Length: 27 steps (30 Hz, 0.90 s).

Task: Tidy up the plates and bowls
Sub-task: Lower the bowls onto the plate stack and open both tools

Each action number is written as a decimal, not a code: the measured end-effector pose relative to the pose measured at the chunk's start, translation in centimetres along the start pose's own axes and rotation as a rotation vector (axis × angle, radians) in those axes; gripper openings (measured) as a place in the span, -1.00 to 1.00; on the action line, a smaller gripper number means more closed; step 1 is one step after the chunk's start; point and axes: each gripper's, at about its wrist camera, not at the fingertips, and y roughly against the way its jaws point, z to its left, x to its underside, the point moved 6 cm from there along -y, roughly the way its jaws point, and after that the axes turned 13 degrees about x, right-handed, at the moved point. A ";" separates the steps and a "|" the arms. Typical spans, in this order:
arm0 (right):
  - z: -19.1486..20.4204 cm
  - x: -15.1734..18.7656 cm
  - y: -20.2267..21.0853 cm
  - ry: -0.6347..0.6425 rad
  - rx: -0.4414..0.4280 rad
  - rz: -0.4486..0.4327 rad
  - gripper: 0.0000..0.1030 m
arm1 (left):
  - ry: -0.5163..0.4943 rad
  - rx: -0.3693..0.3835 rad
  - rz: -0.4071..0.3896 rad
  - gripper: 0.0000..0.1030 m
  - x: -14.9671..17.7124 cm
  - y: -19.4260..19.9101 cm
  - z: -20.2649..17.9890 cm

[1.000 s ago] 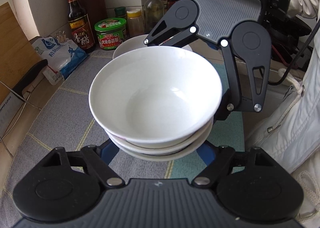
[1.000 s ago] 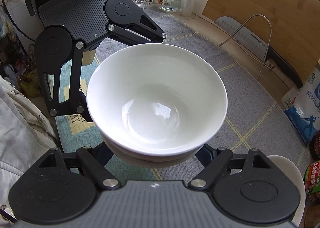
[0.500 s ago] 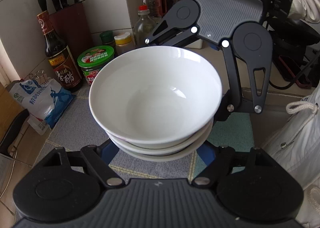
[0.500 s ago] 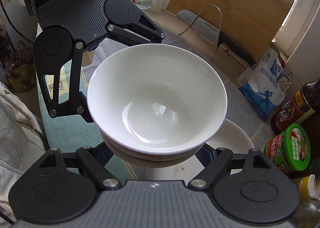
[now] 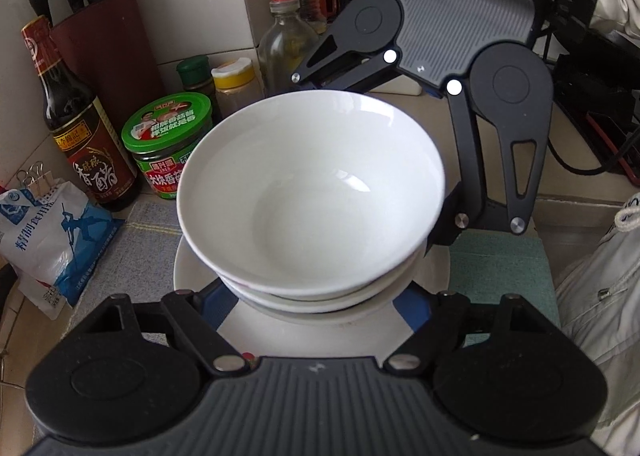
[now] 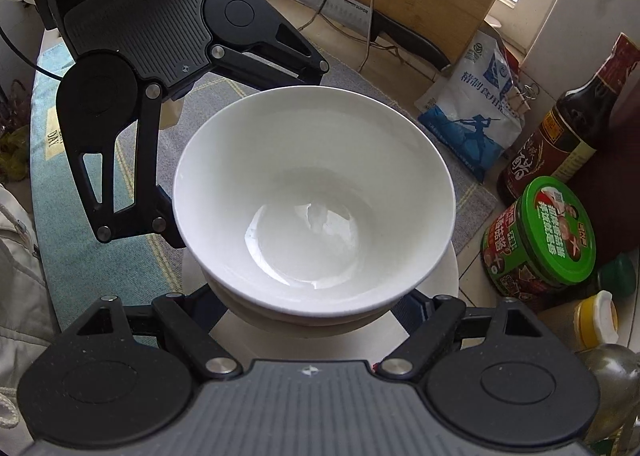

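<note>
Left wrist: green-lidded jar (image 5: 170, 144) beside bowls (image 5: 312, 192).

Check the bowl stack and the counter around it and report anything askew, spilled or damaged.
Nothing stands out. The stack of white bowls sits nested and level, gripped from opposite sides by the left gripper and right gripper, above a white plate. No chips, cracks or spills show. The green-lidded jar and vinegar bottle stand upright.
</note>
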 end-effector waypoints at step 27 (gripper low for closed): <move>0.2 0.4 0.3 -0.135 0.054 0.013 1.00 | 0.101 -0.109 -0.115 0.90 1.6 2.7 0.2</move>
